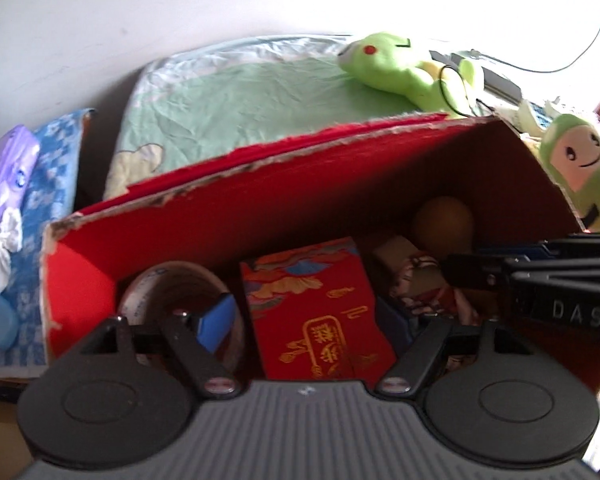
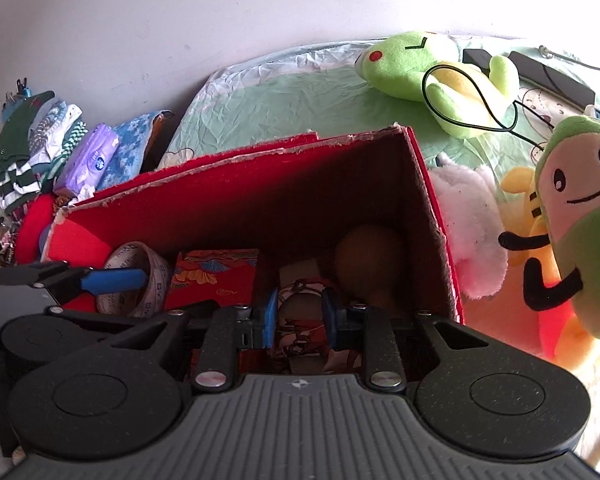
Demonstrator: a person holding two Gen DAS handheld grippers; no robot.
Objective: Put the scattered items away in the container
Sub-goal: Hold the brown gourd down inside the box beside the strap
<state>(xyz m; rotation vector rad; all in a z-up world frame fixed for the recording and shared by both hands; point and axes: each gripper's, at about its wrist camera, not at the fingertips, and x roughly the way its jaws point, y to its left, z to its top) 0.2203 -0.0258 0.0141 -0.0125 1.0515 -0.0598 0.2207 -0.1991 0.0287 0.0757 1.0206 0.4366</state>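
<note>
Plush toys [image 2: 580, 220] crowd the red box [image 2: 260, 184] on its right, folded clothes [image 2: 40, 148] on its left. Inside lie a tape roll [image 2: 140, 276], a red packet [image 1: 320, 312] lengthwise toward the far wall, and a brown ball [image 2: 368, 260]. The left gripper [image 1: 300, 320] hangs wide open and empty; the right gripper [image 2: 300, 320] pinches a small patterned packet [image 2: 300, 312] over the box.

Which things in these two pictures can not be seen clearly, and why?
- Patterned item between the right gripper's pads: gripper body hides its lower part, right wrist view.
- Brown round object: dark box corner, both views.
- Tape roll: partly behind the left gripper's finger, left wrist view.
- Smiling plush: cut off at the frame edge, left wrist view.
</note>
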